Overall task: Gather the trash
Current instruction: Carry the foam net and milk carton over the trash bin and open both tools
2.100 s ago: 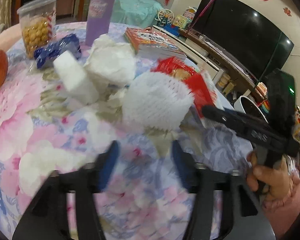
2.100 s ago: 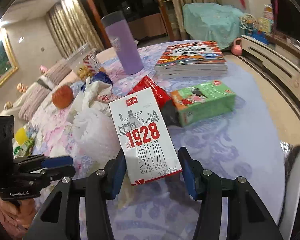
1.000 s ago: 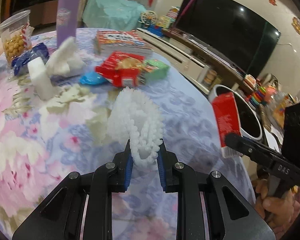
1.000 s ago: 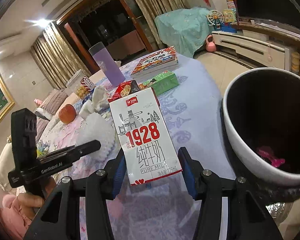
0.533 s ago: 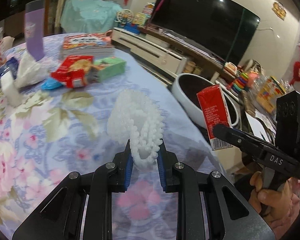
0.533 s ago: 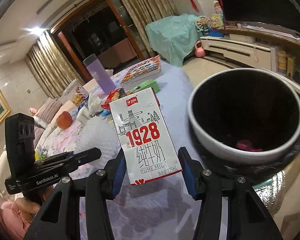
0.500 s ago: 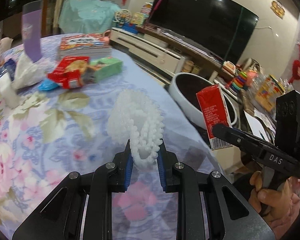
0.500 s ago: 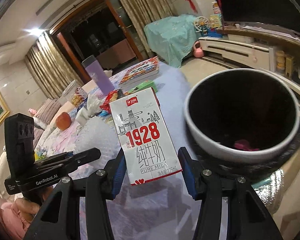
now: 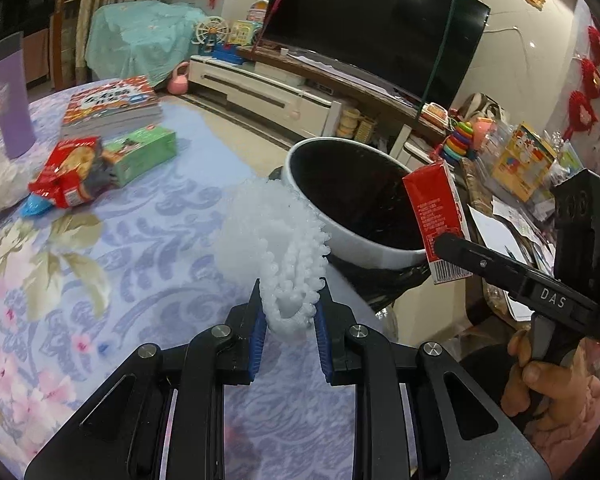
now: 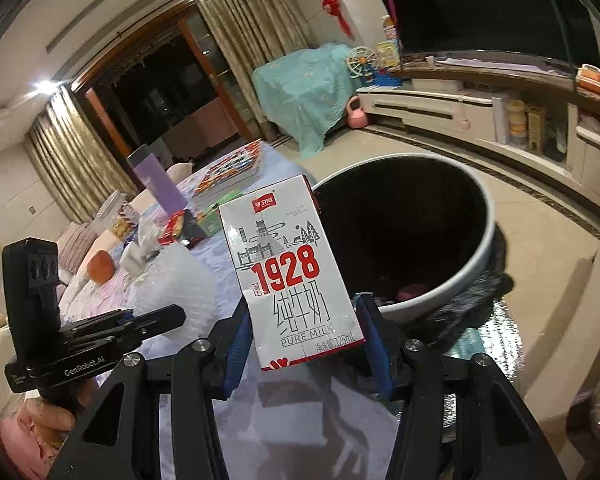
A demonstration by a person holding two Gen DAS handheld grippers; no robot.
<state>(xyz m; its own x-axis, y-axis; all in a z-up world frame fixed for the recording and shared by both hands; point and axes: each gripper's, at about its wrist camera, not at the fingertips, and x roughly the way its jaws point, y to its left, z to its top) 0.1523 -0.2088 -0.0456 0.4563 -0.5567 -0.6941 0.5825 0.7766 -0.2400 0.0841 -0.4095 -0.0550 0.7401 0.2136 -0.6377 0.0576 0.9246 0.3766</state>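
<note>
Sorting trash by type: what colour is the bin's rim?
White rim on the trash bin, black inside; clearest in the right wrist view.

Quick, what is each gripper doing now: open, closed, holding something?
Left gripper: closed on the white foam net.
Right gripper: closed on the milk carton.

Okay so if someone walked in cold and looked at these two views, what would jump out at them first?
Probably the milk carton with its big red 1928, clamped upright in the right tool beside the white trash bin with its dark inside. Next, the white foam fruit net pinched in the left tool at the table's edge, near the same bin. Behind both, the large black TV fills the wall.
</note>
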